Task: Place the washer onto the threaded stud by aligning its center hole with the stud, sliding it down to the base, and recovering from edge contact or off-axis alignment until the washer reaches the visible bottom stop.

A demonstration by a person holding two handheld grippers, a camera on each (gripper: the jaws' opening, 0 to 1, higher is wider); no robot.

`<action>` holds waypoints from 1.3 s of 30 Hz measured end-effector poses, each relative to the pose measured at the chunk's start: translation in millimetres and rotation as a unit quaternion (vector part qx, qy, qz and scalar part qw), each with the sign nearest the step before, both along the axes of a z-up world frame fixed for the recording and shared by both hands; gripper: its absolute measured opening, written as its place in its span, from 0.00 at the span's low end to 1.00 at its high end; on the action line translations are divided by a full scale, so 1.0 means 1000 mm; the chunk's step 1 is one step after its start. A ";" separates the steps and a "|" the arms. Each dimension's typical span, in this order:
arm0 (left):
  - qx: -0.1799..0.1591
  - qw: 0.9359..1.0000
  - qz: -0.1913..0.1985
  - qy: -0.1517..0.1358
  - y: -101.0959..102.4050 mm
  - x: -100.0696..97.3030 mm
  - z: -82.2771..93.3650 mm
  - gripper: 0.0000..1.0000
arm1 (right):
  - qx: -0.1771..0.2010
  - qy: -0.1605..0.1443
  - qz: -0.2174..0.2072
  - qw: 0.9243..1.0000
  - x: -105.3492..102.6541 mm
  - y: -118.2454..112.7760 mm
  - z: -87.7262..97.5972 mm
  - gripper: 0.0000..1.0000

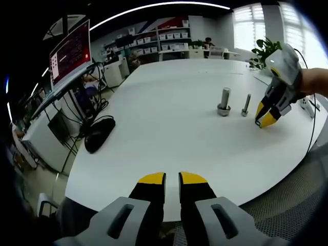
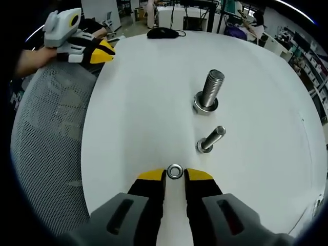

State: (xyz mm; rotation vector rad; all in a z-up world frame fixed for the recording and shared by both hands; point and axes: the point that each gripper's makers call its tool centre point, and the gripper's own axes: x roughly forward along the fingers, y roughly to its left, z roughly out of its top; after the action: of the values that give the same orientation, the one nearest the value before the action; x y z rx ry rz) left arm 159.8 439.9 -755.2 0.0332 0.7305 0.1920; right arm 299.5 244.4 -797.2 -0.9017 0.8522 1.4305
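A small metal washer (image 2: 175, 171) is pinched flat between the yellow tips of my right gripper (image 2: 175, 175), low over the white table (image 2: 143, 102). Just ahead of it a thin threaded stud (image 2: 210, 139) stands on its head. Beyond that stands a thicker bolt (image 2: 209, 92) with a washer around its base. In the left gripper view the thick bolt (image 1: 224, 101) and the thin stud (image 1: 246, 105) stand side by side, with the right gripper (image 1: 267, 119) just right of them. My left gripper (image 1: 172, 179) hovers at the table's near edge, its tips close together and nothing between them.
A black mouse (image 1: 100, 134) lies at the table's left edge, with a monitor (image 1: 72, 51) and cables beyond it. A grey mesh chair (image 2: 51, 133) sits beside the table under the left gripper (image 2: 100, 51). Shelves and a plant (image 1: 264, 48) stand far behind.
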 end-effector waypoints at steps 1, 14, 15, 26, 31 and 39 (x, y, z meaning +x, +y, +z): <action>0.000 1.000 0.000 0.000 0.000 0.000 0.000 0.08 | -0.005 0.002 0.000 1.000 0.000 0.000 0.000 0.17; 0.000 1.000 0.003 -0.002 0.001 0.000 0.001 0.08 | -0.016 -0.014 0.010 1.000 0.002 0.000 0.000 0.14; 0.000 1.000 0.003 -0.002 0.001 0.000 0.001 0.08 | -0.013 -0.012 0.003 1.000 0.002 -0.001 0.001 0.14; 0.000 1.000 0.003 -0.004 0.001 0.000 0.001 0.08 | 0.013 -0.019 -0.014 1.000 0.003 -0.005 0.012 0.14; 0.001 1.000 0.002 -0.002 0.001 0.000 0.001 0.08 | 0.029 -0.025 -0.018 0.999 0.007 -0.001 0.027 0.14; 0.001 1.000 0.002 -0.001 0.001 0.000 0.000 0.08 | 0.045 -0.037 -0.020 0.998 0.018 0.007 0.050 0.14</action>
State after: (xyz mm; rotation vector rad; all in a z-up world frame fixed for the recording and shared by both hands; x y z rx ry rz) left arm 159.7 440.7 -754.8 0.0325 0.7292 0.1970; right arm 317.1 251.6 -747.7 -0.8588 0.7403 1.3813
